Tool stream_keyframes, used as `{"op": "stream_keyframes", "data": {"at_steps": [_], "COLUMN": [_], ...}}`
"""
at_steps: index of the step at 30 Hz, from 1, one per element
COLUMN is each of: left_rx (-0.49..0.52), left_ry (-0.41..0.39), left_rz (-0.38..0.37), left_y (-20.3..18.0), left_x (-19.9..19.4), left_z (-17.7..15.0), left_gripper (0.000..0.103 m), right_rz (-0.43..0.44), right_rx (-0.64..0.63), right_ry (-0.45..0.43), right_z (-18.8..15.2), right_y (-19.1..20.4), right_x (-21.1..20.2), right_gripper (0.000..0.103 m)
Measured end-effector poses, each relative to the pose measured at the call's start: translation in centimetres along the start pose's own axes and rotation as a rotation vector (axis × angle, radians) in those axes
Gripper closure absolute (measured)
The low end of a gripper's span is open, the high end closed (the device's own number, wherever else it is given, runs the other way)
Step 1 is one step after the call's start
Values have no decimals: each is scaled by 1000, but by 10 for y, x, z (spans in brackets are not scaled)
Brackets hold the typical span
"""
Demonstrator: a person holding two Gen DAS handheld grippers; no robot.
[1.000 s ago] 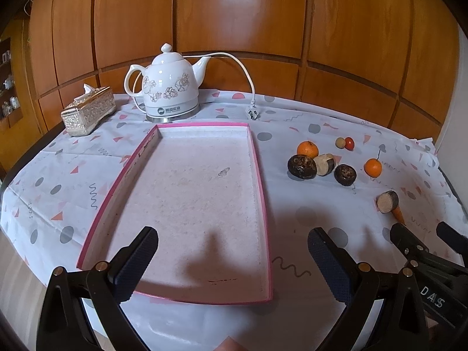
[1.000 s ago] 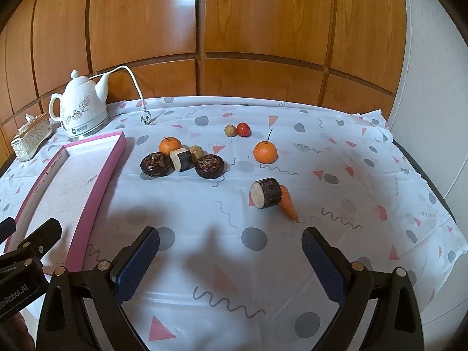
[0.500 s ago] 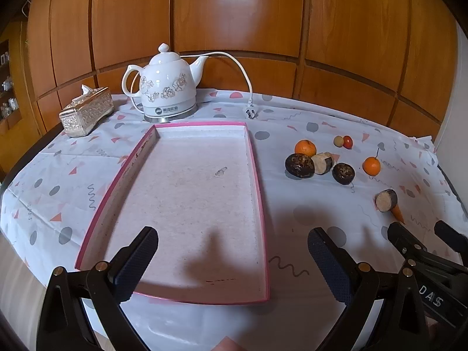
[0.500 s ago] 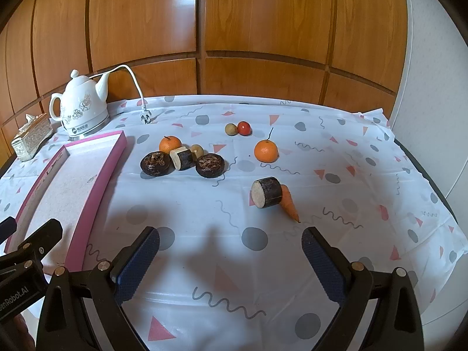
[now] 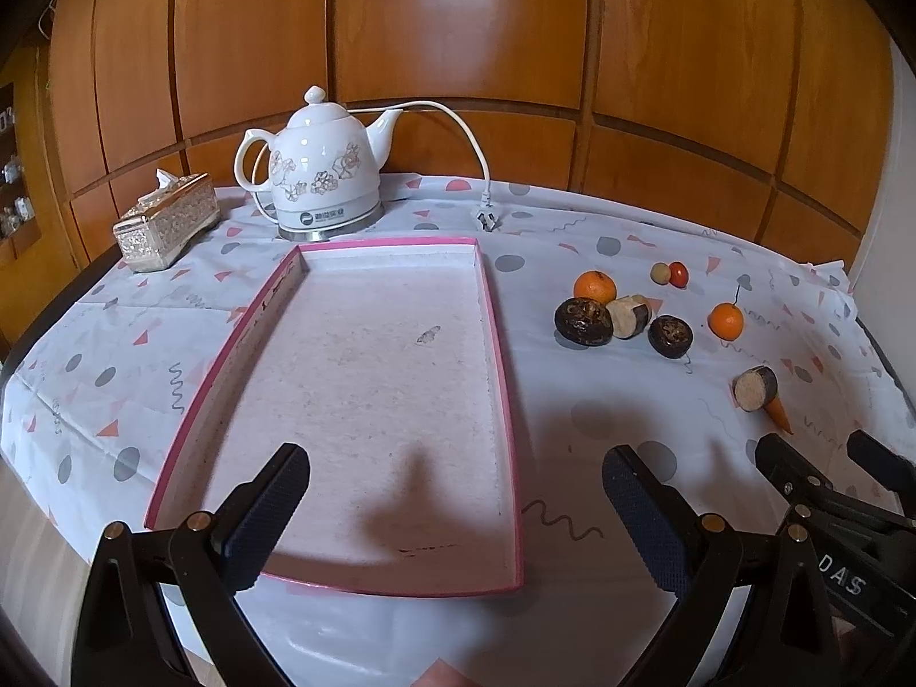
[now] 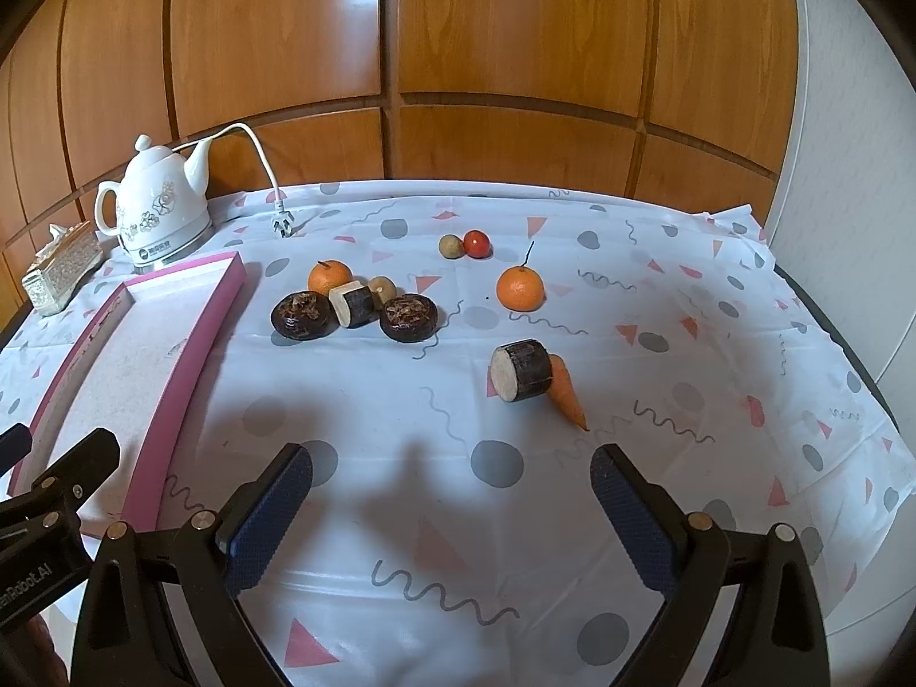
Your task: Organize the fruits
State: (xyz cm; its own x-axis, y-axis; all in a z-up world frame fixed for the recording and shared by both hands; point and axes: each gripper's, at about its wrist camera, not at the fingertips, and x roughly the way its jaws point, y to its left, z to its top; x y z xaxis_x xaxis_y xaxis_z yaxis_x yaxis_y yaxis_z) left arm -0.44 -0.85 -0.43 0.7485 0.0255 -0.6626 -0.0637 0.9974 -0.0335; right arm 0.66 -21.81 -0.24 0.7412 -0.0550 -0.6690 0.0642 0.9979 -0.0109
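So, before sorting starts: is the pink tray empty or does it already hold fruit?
Empty: the pink tray shows only its bare, stained floor; no fruit inside.

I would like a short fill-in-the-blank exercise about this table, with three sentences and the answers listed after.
1. The pink tray holds ____ pieces of fruit.
2. The carrot touches a cut piece with dark skin, and the fruit just behind them is an ____.
3. The plug at the end of the white kettle's cord lies ____ on the tablecloth.

Missing words: no; orange; unplugged
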Motion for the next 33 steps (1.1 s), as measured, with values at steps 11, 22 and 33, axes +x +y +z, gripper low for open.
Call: {"op": "stream_keyframes", "data": {"at_steps": [11, 22, 33], "left_rx": [41, 139, 158], "left_ry": [13, 98, 181], "left_rz": [-38, -140, -242], "left_y": [-10, -42, -66], "left_x": [4, 32, 80], "left_z": [0, 32, 69], "left_gripper": [0, 0, 41], "right_rz": [3, -14, -5], "right_rx": [25, 107, 113], "right_ry": [14, 69, 71], "right_z": [0, 1, 3], "right_y": [-13, -55, -63], "right_x": [8, 30, 37], "right_gripper": [4, 4, 8]}}
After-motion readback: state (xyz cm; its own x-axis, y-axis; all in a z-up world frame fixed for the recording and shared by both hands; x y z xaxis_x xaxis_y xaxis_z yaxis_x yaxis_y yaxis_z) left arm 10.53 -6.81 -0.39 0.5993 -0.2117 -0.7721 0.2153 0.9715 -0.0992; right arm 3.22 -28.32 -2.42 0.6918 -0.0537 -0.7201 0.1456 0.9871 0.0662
